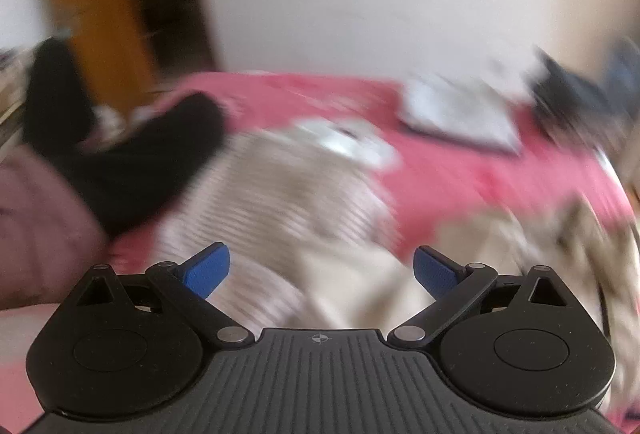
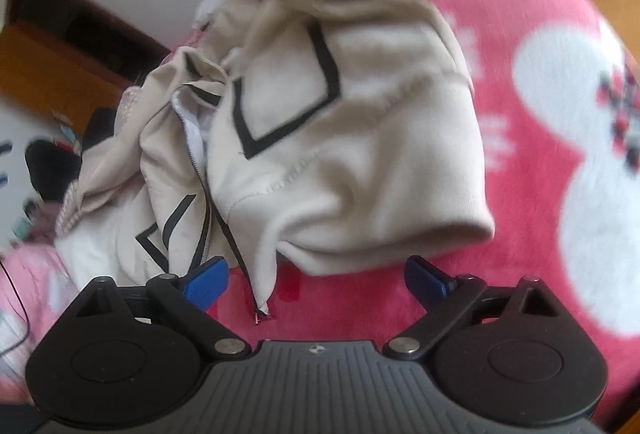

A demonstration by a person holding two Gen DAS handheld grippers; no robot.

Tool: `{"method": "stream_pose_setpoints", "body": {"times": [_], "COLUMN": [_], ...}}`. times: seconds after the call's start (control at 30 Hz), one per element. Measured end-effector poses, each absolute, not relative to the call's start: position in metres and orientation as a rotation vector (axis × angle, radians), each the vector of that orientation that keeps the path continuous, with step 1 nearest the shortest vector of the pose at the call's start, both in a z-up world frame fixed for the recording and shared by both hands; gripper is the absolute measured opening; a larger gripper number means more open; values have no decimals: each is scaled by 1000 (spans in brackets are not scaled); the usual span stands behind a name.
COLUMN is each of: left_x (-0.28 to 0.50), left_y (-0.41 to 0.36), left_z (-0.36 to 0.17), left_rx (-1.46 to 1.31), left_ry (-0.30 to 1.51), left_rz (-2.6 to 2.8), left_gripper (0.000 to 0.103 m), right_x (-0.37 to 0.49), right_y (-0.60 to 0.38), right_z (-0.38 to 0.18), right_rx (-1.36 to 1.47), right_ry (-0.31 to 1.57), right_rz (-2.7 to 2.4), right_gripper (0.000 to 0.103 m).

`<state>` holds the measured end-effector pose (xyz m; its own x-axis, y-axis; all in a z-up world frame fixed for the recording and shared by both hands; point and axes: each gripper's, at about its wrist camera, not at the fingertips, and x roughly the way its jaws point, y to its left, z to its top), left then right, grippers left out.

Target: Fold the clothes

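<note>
The left claw (image 1: 322, 270) stands with its blue-padded fingers (image 1: 208, 270) wide apart and nothing between them. The left wrist view is heavily blurred. Just beyond and below the fingertips lies a pale striped knitted garment (image 1: 272, 202), spread over a pink fleece blanket (image 1: 460, 170) that covers the bed. To the left of the striped garment lies a black garment (image 1: 132, 162), and nearer the left edge a mauve soft cloth (image 1: 36, 226), too blurred to tell more. At the right of this view a rumpled beige fabric (image 1: 540, 254) lies beside the claw's right finger, apart from it. Farther back on the blanket sits a flat white rectangular object (image 1: 460, 114), which I cannot identify through the blur.

The right claw (image 2: 316, 278) also has its blue pads (image 2: 206, 280) spread wide, gripping nothing. Directly ahead of it lies a beige zip-up jacket with black diamond-shaped line trim (image 2: 320, 122), bunched in loose folds on the pink blanket with white patterns (image 2: 540, 154). The jacket's rounded lower fold lies just beyond the open fingertips, between them in line but not touching either pad. Its zipper edge (image 2: 212, 210) runs down toward the left finger, and the end of the zipper strip hangs close in front of the claw body. A wooden piece of furniture (image 2: 52, 74) stands in the background at the upper left.
</note>
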<state>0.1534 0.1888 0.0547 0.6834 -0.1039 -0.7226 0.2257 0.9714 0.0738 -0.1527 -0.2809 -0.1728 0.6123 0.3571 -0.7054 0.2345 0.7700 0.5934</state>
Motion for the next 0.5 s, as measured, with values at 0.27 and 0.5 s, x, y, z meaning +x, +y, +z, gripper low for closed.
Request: {"method": "stream_pose_setpoints", "body": {"times": [0.27,0.5], "left_x": [45,1], "left_y": [72,32], "left_z": [-83,-154], "left_rx": [299,377], "left_ry": [943,979], "left_rz": [-600,-611], "left_gripper": [101,92], "right_x": [-134,-103], "right_y": [-229,-156], "right_z": [-134,-154], "right_rx": [347,-64], "right_ry": [859,837], "right_rz": [261,289], "right_gripper": [97,91]}}
